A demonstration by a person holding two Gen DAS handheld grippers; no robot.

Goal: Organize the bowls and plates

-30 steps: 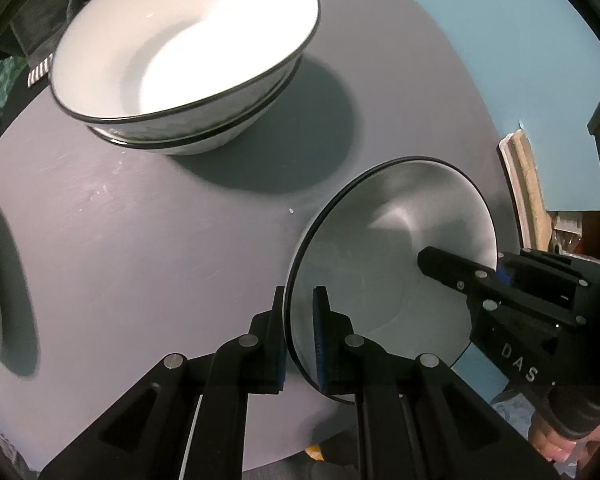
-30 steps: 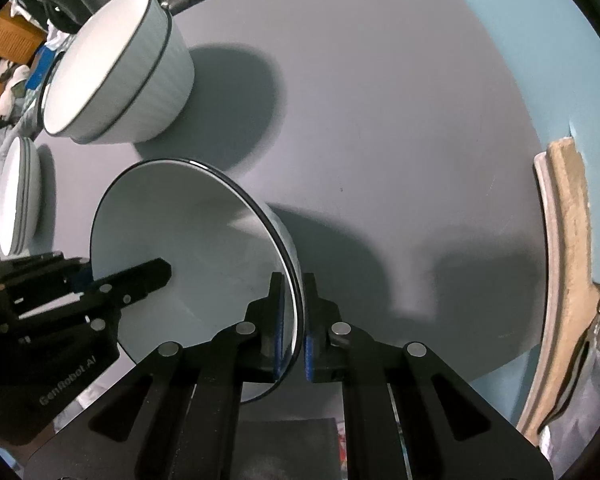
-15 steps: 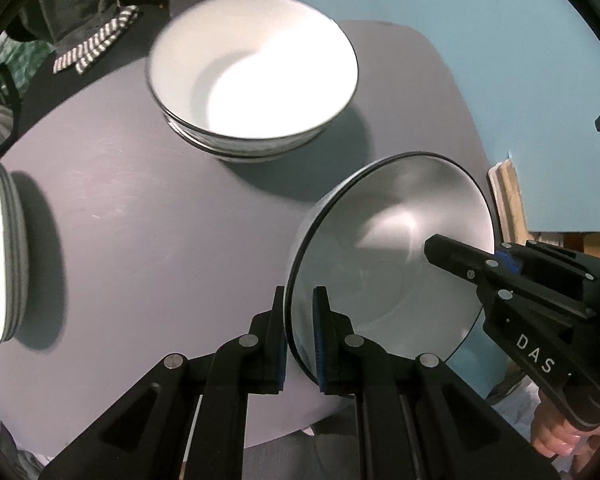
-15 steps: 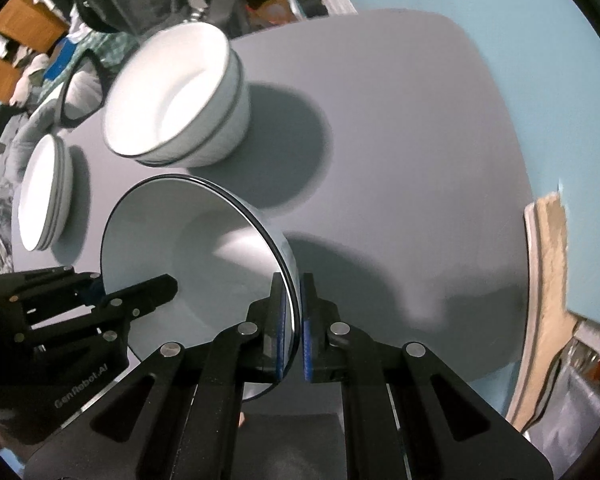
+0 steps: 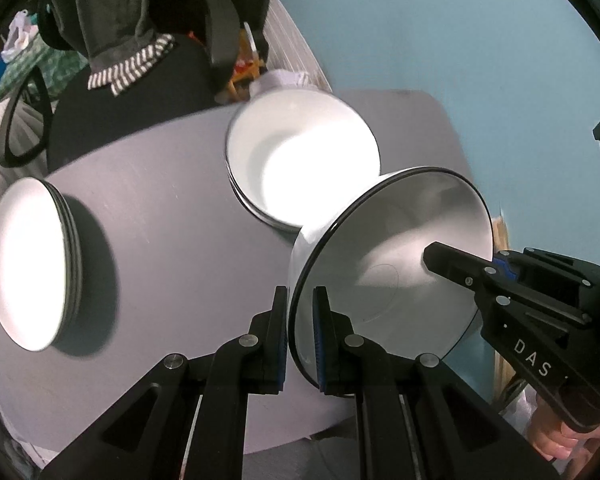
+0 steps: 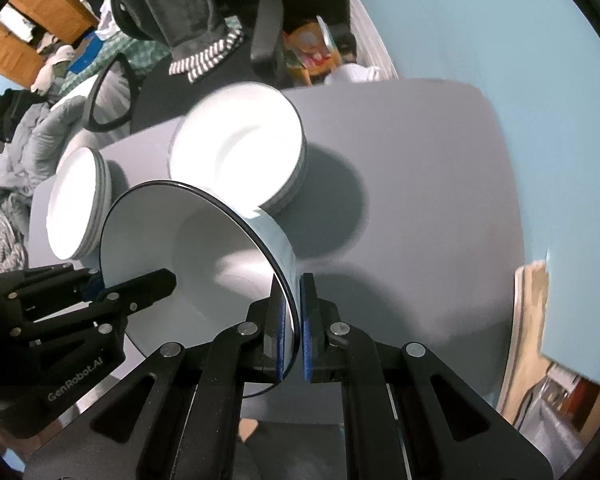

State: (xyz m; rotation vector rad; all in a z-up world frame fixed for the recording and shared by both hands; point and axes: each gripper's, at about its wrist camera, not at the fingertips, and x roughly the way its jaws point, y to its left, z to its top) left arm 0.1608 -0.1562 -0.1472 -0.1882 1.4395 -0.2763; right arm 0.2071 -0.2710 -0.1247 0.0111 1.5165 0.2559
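Observation:
A white bowl with a black rim [image 5: 392,264] [image 6: 188,256] hangs above the grey table [image 5: 172,216] [image 6: 412,208], held from both sides. My left gripper [image 5: 300,336] is shut on its near rim. My right gripper [image 6: 294,328] is shut on the opposite rim and shows in the left wrist view as the black tool [image 5: 500,288]. Beyond the held bowl stands a stack of white bowls [image 5: 304,160] [image 6: 240,148]. A stack of white plates [image 5: 32,260] [image 6: 80,200] rests at the table's left side.
An office chair with a dark garment and striped cuff [image 5: 128,68] [image 6: 204,56] stands behind the table. Bedding and clutter [image 6: 24,148] lie at the far left. A blue wall [image 5: 460,40] is on the right, with a wooden board [image 6: 528,320] leaning by the table edge.
Both grippers have lifted the bowl higher above the table, so the bowl stack looks smaller and farther. The plate stack and the chair have come into view.

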